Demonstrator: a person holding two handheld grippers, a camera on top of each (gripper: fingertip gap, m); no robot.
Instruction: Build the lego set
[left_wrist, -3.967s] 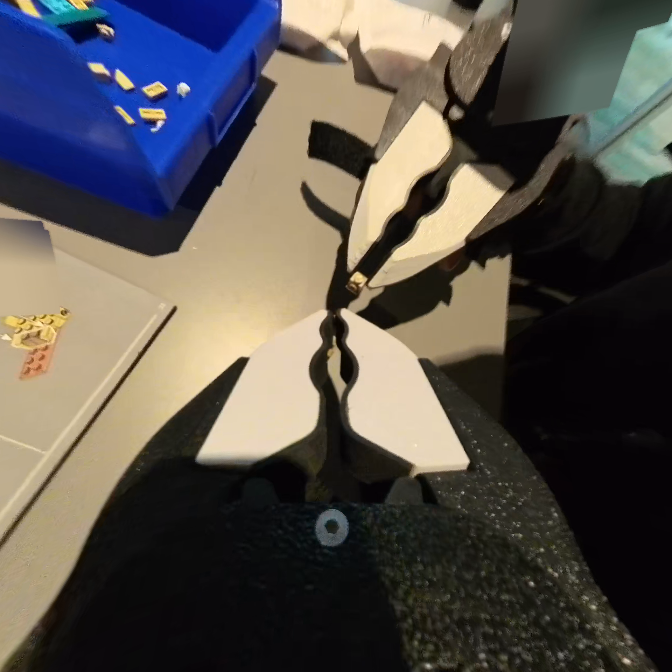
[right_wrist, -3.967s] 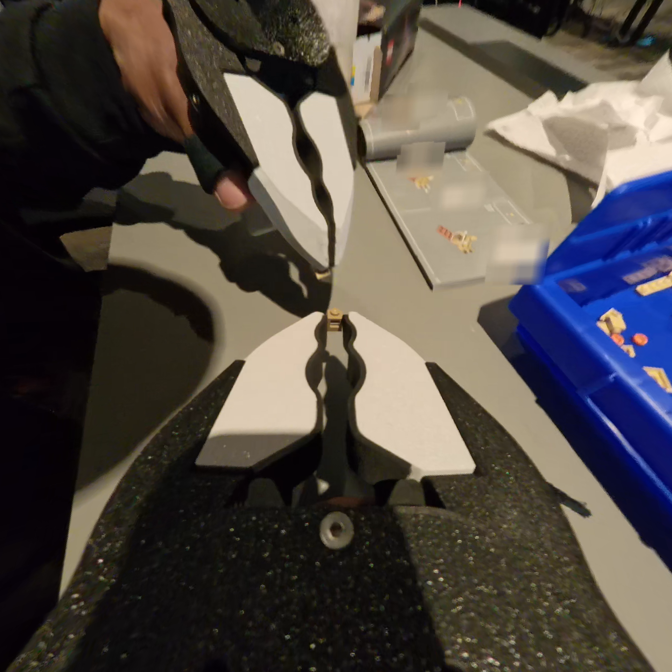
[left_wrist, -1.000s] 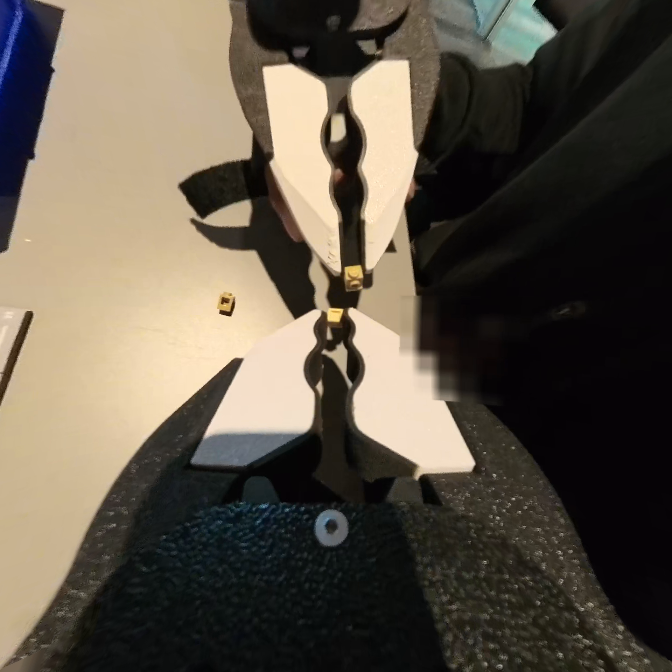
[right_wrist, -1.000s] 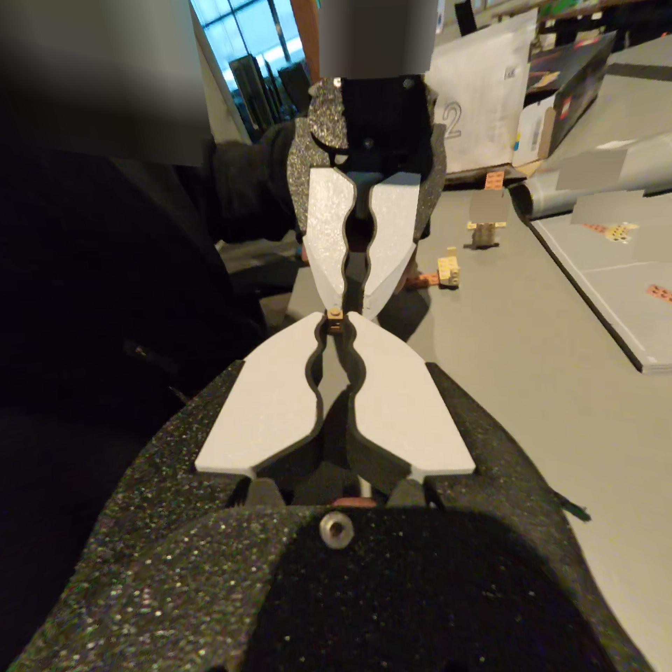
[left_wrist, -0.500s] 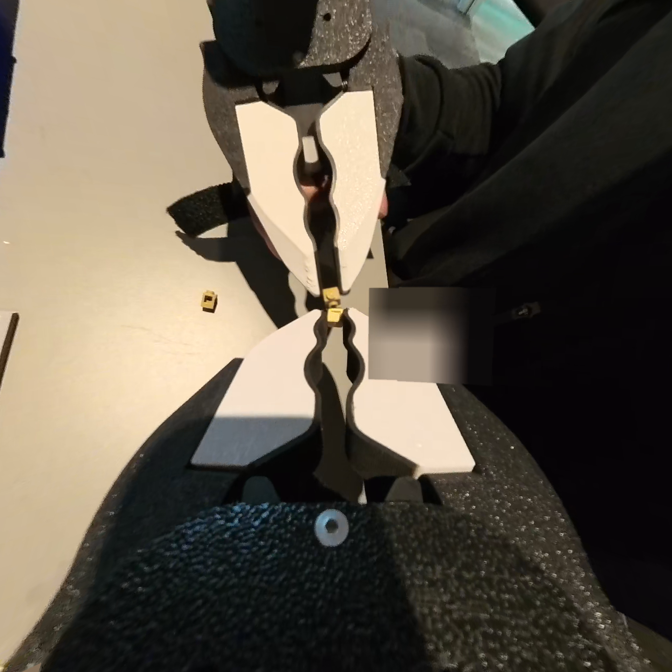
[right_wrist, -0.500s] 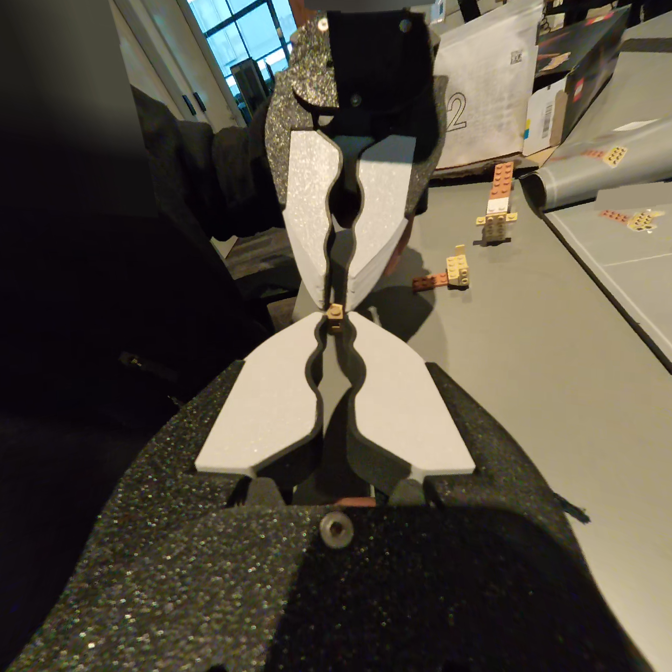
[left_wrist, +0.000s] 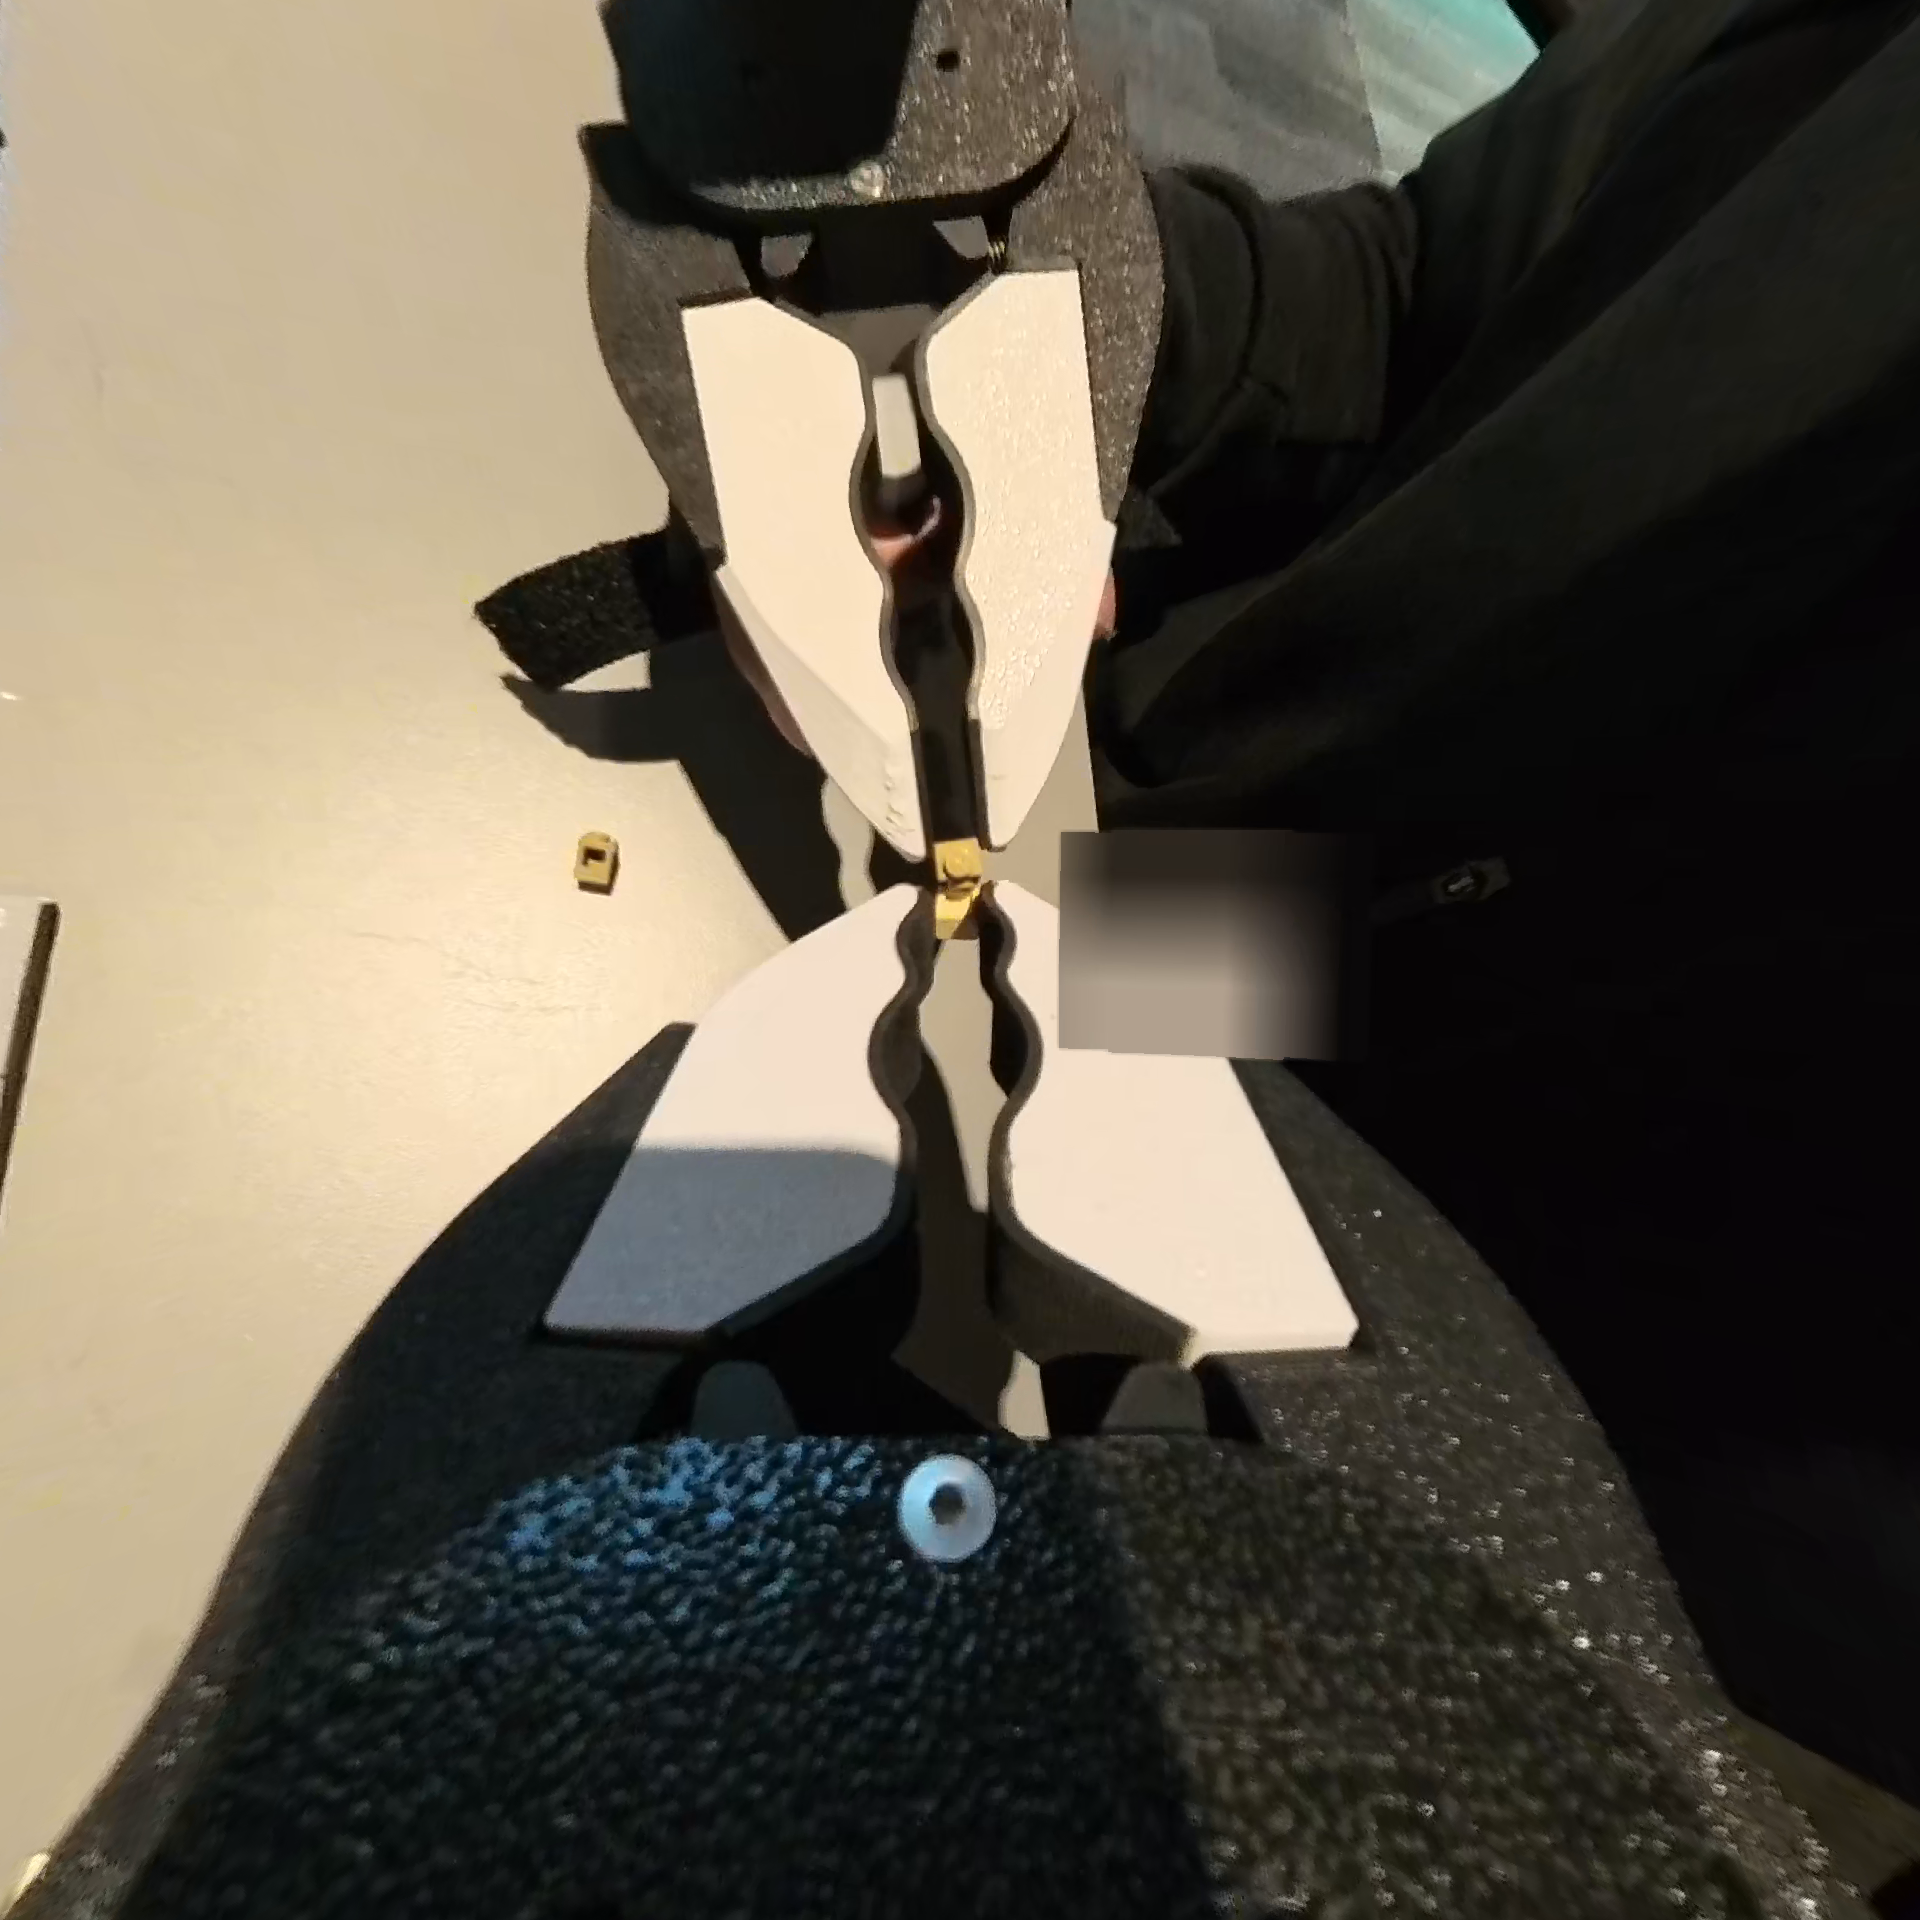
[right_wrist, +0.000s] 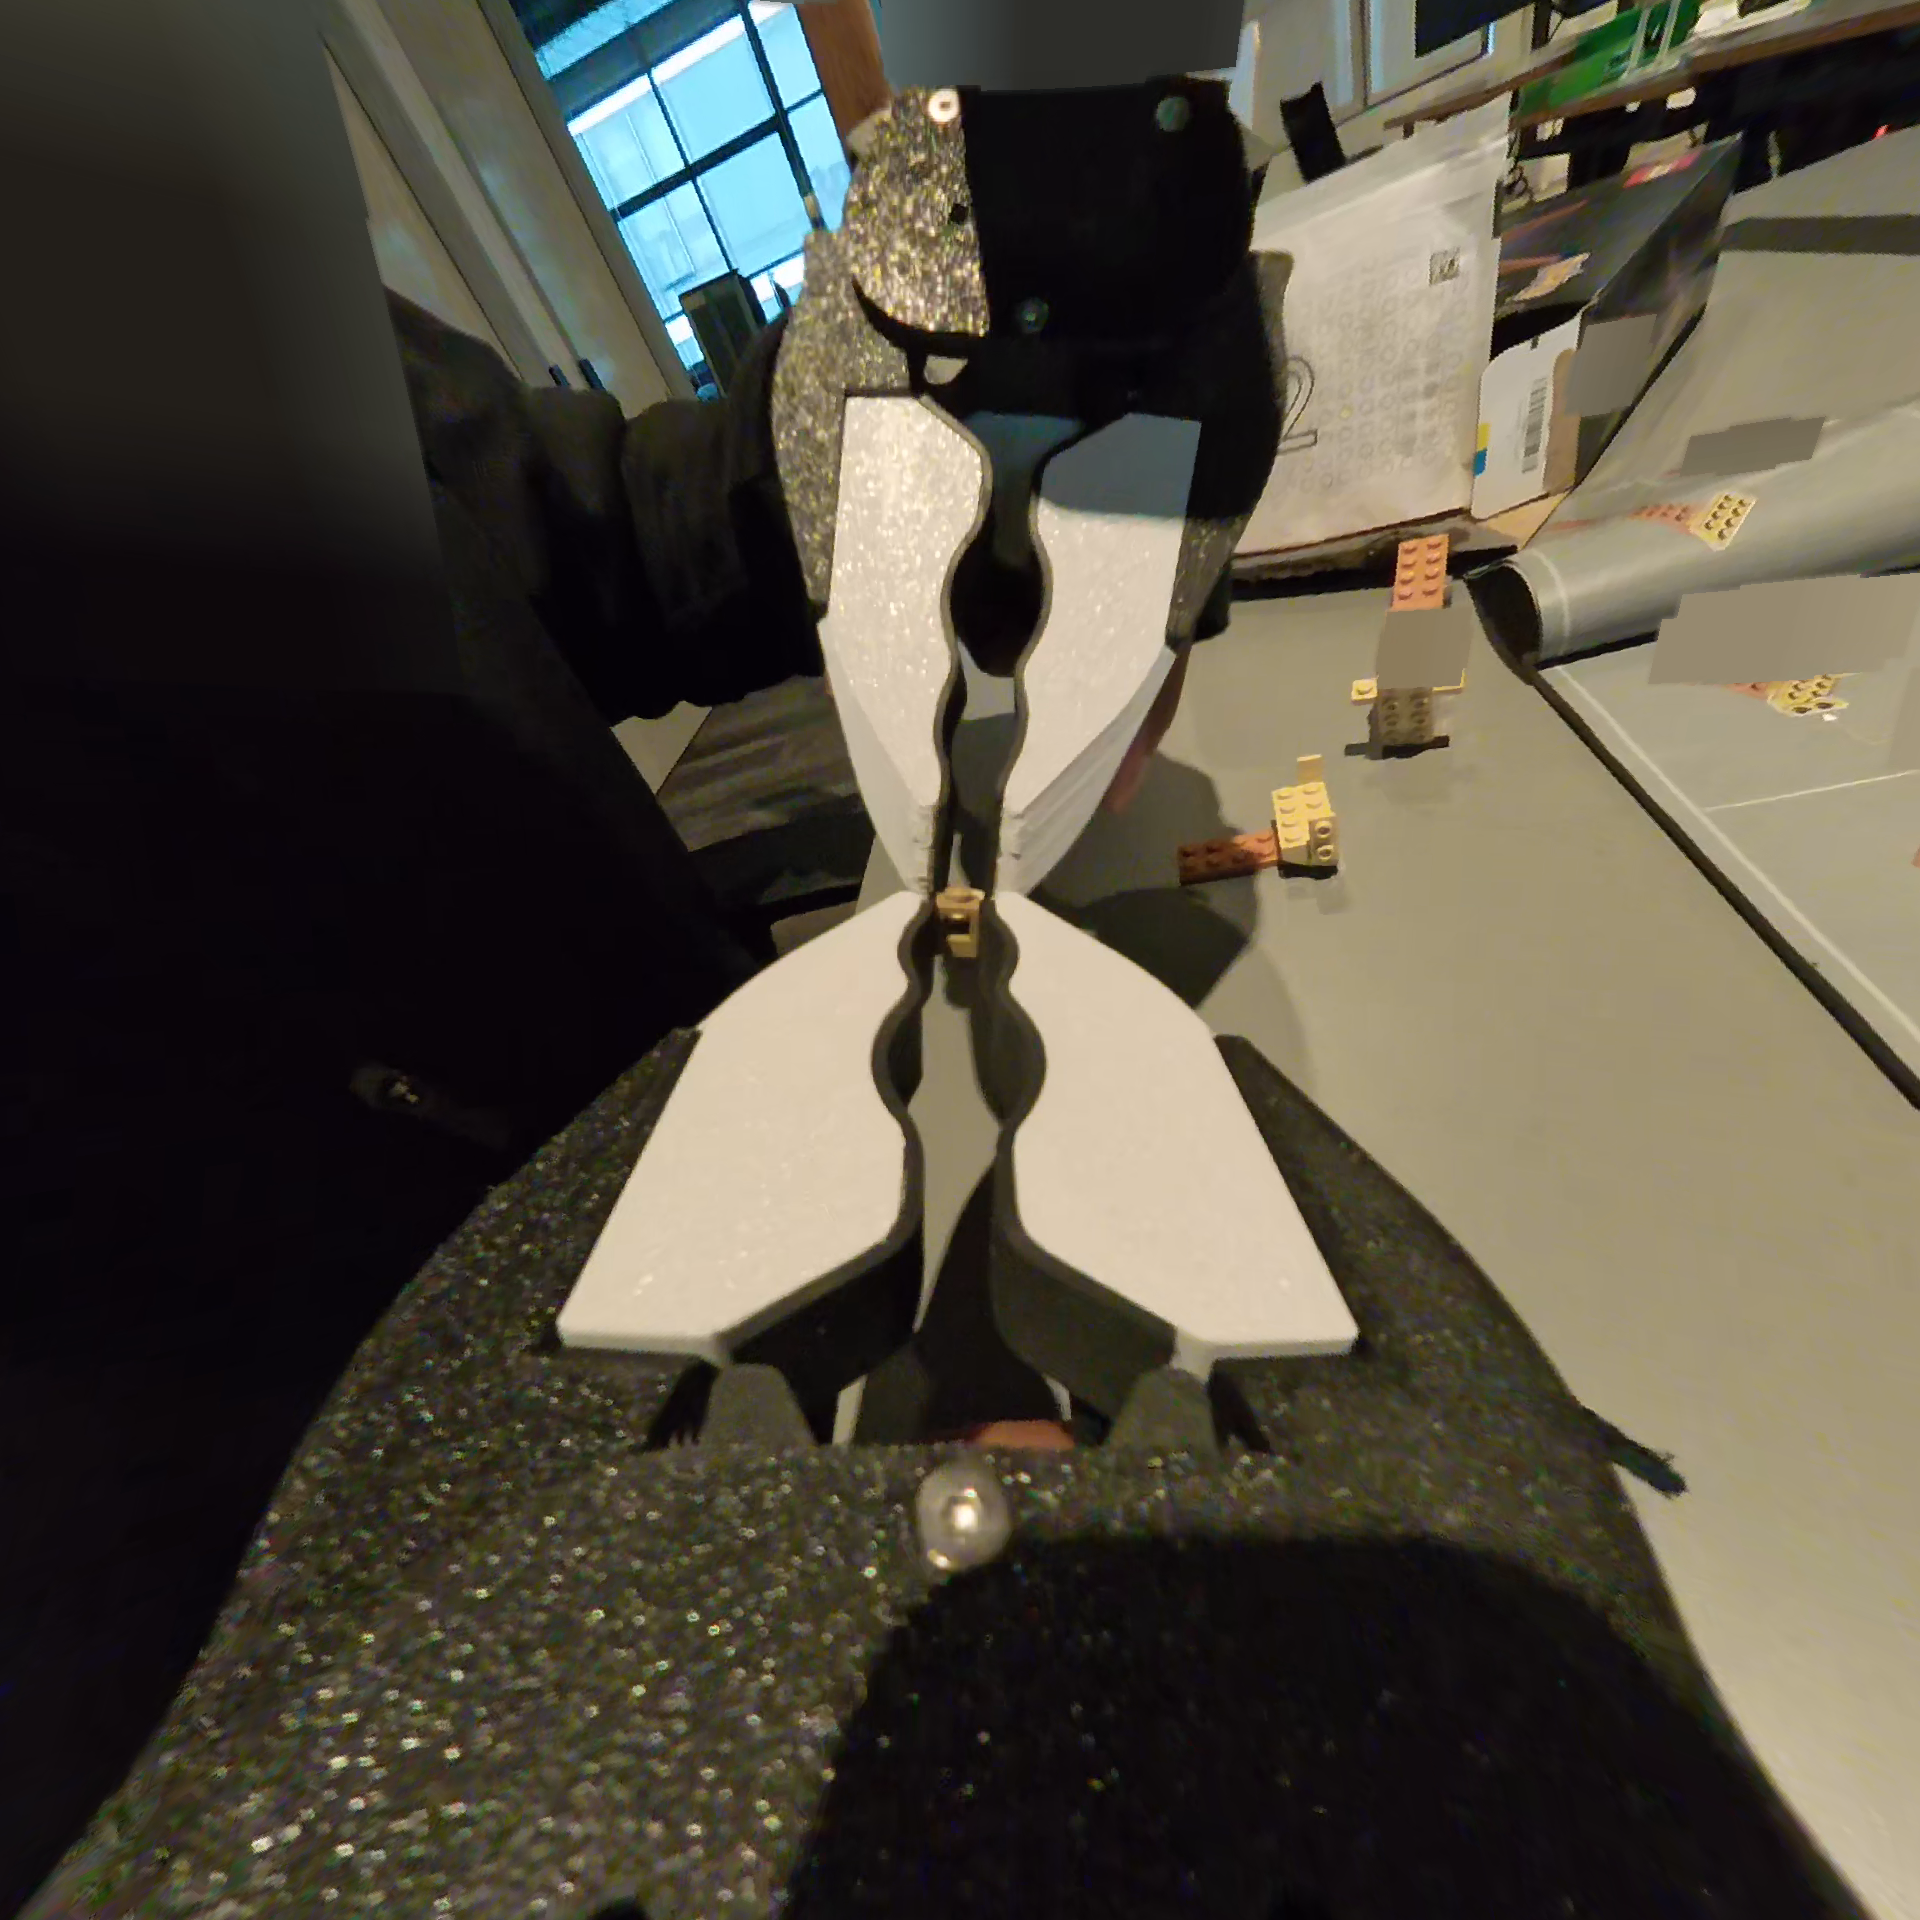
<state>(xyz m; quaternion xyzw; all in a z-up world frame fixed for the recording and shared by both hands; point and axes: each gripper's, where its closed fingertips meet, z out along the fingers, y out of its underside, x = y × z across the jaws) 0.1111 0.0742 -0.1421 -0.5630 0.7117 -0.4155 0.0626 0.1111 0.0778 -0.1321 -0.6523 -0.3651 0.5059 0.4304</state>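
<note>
My left gripper (left_wrist: 951, 920) is shut on a small tan lego piece (left_wrist: 950, 916) at its tips. My right gripper (left_wrist: 954, 844) faces it tip to tip from above and is shut on a second small tan piece (left_wrist: 956, 862). The two pieces touch end to end in the air above the table. In the right wrist view my right gripper (right_wrist: 958, 925) holds its tan piece (right_wrist: 958, 935), and the left gripper (right_wrist: 961, 883) meets it from the far side. Whether the pieces are locked together cannot be told.
A loose tan piece (left_wrist: 595, 862) lies on the table to the left. Two small part-built models (right_wrist: 1299, 826) (right_wrist: 1408, 696) stand on the grey table (right_wrist: 1455, 1091). An instruction booklet (right_wrist: 1766, 810) lies at the right, cardboard boxes (right_wrist: 1371, 384) behind. A person in black clothing is close by. Only a small space, under 4 cm, lies between the two pairs of fingers.
The two grippers have closed the small gap between them. The two tan pieces, apart a second ago, now touch. Both grippers stay shut.
</note>
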